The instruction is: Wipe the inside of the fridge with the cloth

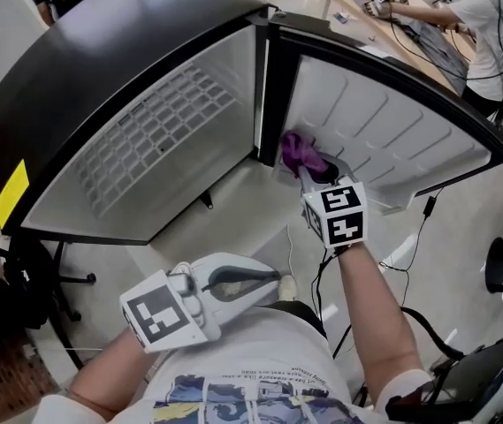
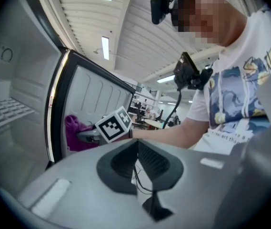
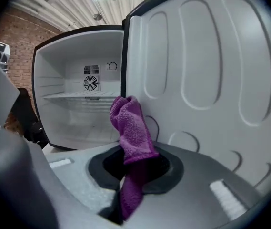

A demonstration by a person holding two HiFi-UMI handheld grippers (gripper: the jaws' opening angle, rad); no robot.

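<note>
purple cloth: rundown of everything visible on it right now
The purple cloth is one plain colour, a nubby terry-like fabric bunched into a folded wad. The right gripper has its tongs shut on the cloth's middle; one lobe stands up above them and a tail hangs down below. It is held off the floor beside the white inner panel of the open fridge door, near the hinge edge. Whether it touches the panel cannot be told. Nothing else is seen touching it.

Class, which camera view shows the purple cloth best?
The right gripper view: the purple cloth sits central and close, clamped in the right gripper. The head view shows a small bunch; the left gripper view, a distant scrap.
</note>
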